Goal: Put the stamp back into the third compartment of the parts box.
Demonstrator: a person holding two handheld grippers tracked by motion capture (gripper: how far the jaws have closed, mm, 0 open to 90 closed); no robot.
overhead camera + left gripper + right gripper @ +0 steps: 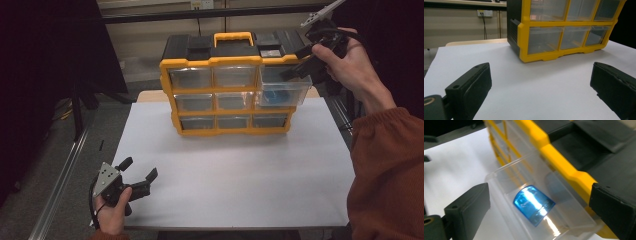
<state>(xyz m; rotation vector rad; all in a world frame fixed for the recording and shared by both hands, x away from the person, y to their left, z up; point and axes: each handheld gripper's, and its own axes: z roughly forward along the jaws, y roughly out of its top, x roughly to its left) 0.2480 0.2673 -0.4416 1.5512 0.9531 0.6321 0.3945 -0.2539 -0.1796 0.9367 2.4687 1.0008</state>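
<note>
A yellow and black drawer cabinet (pixel 227 85) stands upright at the far middle of a white table (pixel 235 175), its front of clear drawers in three rows of three facing the person. A yellow carry handle (pixel 233 37) sits on its black top.

The top right drawer (pixel 285 90) is pulled out, well forward of the cabinet front. The other drawers sit flush in the frame. A blue object (pixel 275 96) lies inside the open drawer, on its floor. In the right gripper view it reads as a shiny, curved blue piece (pixel 534 205) near the middle of the clear drawer (pixel 506 173); what it is cannot be told.

The right gripper (pixel 300 62) is held in the right hand (pixel 347 62) at the upper right corner of the cabinet, above the open drawer. Its jaws stand wide apart and clasp nothing. In its own view the blue object lies below and between the two jaws, clear of both; the one on the right side of that view overlaps the cabinet's yellow edge, and whether it touches cannot be told.

The left gripper (pixel 139 172) is held in the left hand (pixel 112 212) at the near left corner of the table, well apart from the cabinet. Its jaws are spread wide with only bare table between them. In its own view the cabinet (pixel 564 30) stands ahead.
</note>
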